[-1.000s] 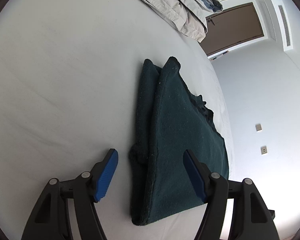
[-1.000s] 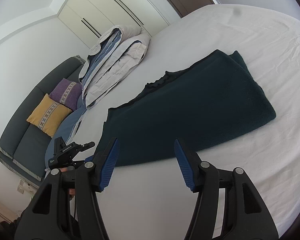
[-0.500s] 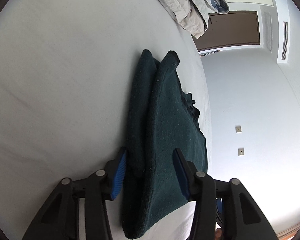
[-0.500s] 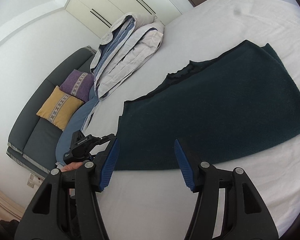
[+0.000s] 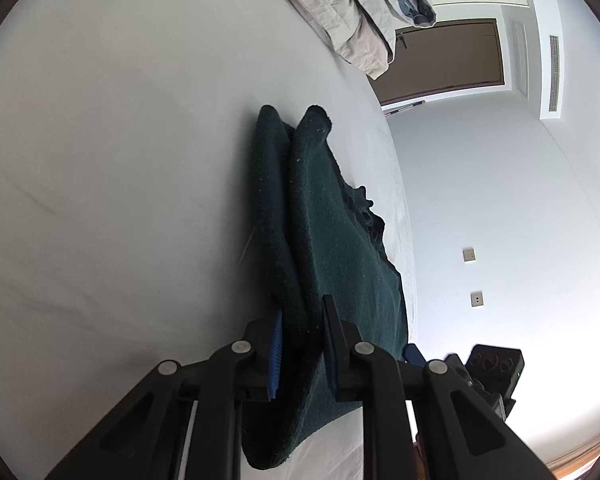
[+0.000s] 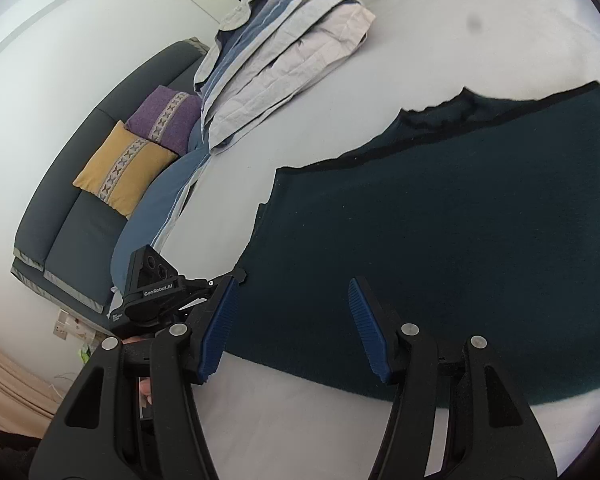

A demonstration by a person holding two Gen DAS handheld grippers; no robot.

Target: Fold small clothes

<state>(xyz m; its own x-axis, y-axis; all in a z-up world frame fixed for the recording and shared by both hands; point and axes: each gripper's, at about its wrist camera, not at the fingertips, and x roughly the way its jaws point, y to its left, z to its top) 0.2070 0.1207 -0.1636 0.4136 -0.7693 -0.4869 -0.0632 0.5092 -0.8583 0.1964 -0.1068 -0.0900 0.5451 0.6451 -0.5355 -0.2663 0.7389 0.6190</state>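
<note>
- Left wrist view: the dark green garment (image 5: 340, 264) lies on the white bed (image 5: 120, 160), well apart from the folded duvet (image 5: 352, 8) at the far side of the bed. It is already doubled, and two thick layers show at its far end.
- The left tongs (image 5: 300, 344) are clenched on the near folded edge of the garment; cloth fills the gap between the blue pads (image 5: 276, 356).
- Right wrist view: the same garment (image 6: 440, 248) covers the bed (image 6: 440, 60) in front of the camera, on the side away from the duvet (image 6: 284, 44) and from the sofa (image 6: 76, 216) with the yellow and purple cushions.
- The right tongs (image 6: 292, 328) are released, with the jaws wide apart above the near edge of the garment; they grasp nothing. The other tool is visible just beside them, on the sofa side.
- In my judgement the step in hand is to take the near edge at two places for the next fold. To do it well, the right tongs should go low over the edge and close on all layers. Then both should lift together at the same height, so that the edge stays straight and the layers do not slide.
</note>
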